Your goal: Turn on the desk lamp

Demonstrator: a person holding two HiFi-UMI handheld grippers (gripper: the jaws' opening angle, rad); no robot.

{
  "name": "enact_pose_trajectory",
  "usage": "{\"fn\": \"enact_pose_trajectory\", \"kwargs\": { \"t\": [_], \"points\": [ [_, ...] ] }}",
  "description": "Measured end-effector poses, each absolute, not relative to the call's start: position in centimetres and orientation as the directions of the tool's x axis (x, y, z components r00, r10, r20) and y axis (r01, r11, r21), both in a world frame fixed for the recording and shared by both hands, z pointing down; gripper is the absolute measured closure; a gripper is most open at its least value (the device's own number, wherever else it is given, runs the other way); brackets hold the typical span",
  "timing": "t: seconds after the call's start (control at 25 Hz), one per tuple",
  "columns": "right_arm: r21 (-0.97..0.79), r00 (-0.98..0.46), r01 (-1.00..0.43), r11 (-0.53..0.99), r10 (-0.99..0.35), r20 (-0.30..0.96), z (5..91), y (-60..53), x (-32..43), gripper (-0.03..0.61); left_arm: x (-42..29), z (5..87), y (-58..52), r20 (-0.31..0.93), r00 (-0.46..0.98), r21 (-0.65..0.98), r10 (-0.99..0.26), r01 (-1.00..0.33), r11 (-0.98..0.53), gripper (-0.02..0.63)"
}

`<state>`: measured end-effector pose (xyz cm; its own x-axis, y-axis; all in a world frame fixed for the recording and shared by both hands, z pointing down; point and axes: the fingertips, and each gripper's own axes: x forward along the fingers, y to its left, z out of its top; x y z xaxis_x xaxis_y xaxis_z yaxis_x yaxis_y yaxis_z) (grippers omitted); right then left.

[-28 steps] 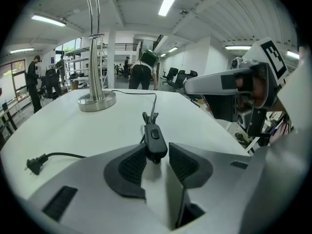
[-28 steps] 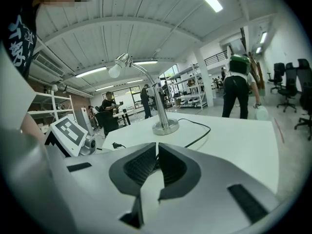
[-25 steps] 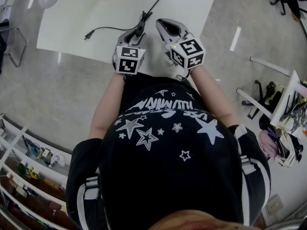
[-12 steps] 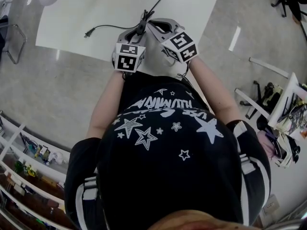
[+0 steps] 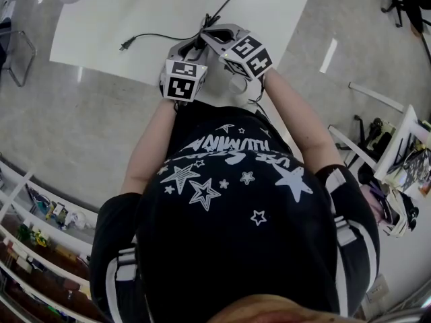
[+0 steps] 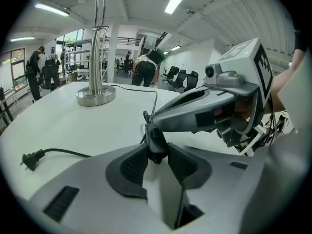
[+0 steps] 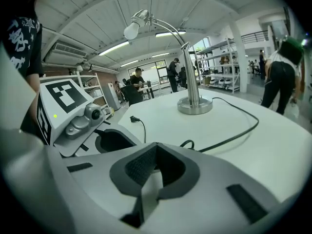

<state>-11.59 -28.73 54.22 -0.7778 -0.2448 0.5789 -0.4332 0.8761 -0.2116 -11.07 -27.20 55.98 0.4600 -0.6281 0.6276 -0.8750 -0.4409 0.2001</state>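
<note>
Currently my left tool (image 6: 157, 150) clamps the cord's inline switch (image 6: 153, 133). My right tool (image 7: 156, 145), jaws together, sits at it. The bulb (image 7: 130, 30) looks unlit, and the plug (image 6: 30, 159) lies loose on the bench (image 6: 73, 126).

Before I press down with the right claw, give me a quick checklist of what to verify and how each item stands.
1. Switch gripped by the left claw: ok, the pads press on both its sides.
2. Right claw shut and empty for pressing: ok, its jaws are together with nothing between them.
3. Right claw's tip lined up over the switch: ok in the left gripper view; whether they touch, cannot tell.
4. Plug in a socket: not ok, it lies loose on the table.
5. Lamp upright on its base: ok.
</note>
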Motion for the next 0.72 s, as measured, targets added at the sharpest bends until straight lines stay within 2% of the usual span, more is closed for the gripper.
{"fn": "enact_pose_trajectory", "kwargs": {
  "t": [0.4, 0.72],
  "points": [
    [-0.194, -0.761, -0.394, 0.898, -0.201, 0.617, 54.37, -28.76, -11.91, 0.574, -11.20, 56.05, -27.30, 0.629, 0.470, 0.203, -0.619, -0.868, -0.453, 0.470],
    [-0.198, -0.738, -0.417, 0.887, -0.204, 0.644, 54.79, -28.63, -11.60, 0.574, -11.06, 56.08, -27.07, 0.634, 0.466, 0.200, -0.617, -0.870, -0.452, 0.471]
  ]
}}
